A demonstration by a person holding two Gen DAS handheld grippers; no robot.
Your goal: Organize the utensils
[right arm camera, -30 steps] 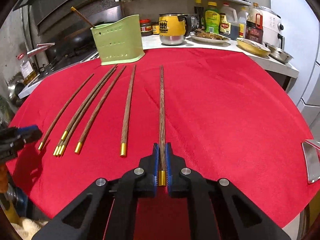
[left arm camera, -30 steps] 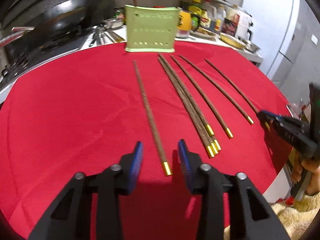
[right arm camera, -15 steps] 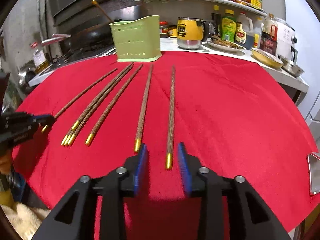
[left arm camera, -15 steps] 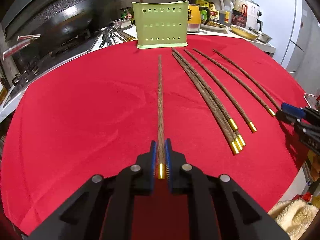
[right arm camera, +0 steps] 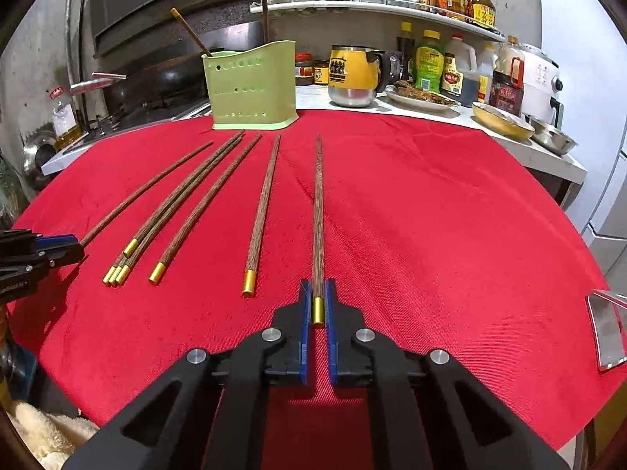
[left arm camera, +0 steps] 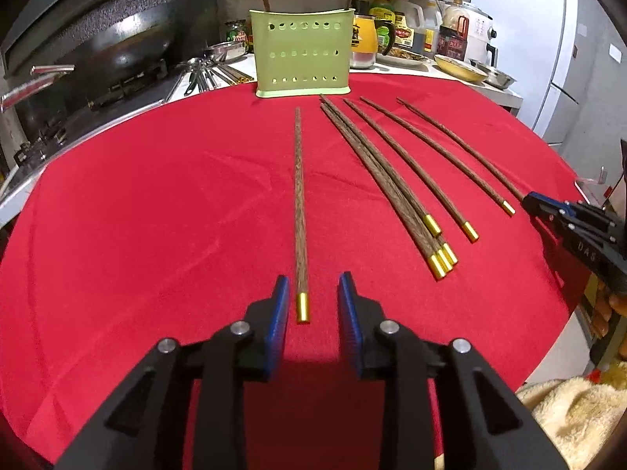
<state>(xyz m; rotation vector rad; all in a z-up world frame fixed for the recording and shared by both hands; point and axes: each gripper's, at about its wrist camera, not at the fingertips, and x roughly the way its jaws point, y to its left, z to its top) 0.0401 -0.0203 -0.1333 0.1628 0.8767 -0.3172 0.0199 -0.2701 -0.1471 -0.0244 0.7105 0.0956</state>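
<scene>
Several brown chopsticks with gold ends lie on a red cloth (left arm camera: 156, 215). My left gripper (left arm camera: 313, 293) is open, its jaws on either side of the gold end of one chopstick (left arm camera: 300, 211) that lies on the cloth. My right gripper (right arm camera: 318, 299) is shut on the gold end of another chopstick (right arm camera: 318, 215), which points toward a green perforated holder (right arm camera: 250, 86). The holder also shows in the left wrist view (left arm camera: 302, 63) with two chopsticks standing in it. A bundle of chopsticks (left arm camera: 392, 192) lies to the right of my left gripper.
Behind the cloth a wok (left arm camera: 125, 45) sits on a stove at the left. A yellow mug (right arm camera: 352, 74), bottles, bowls and a white cooker (right arm camera: 539, 82) stand on the counter at the back right. A metal object (right arm camera: 605, 329) lies at the cloth's right edge.
My left gripper, shut on its chopstick half a second ago, has opened around it. My right gripper, open half a second ago, has shut on its chopstick.
</scene>
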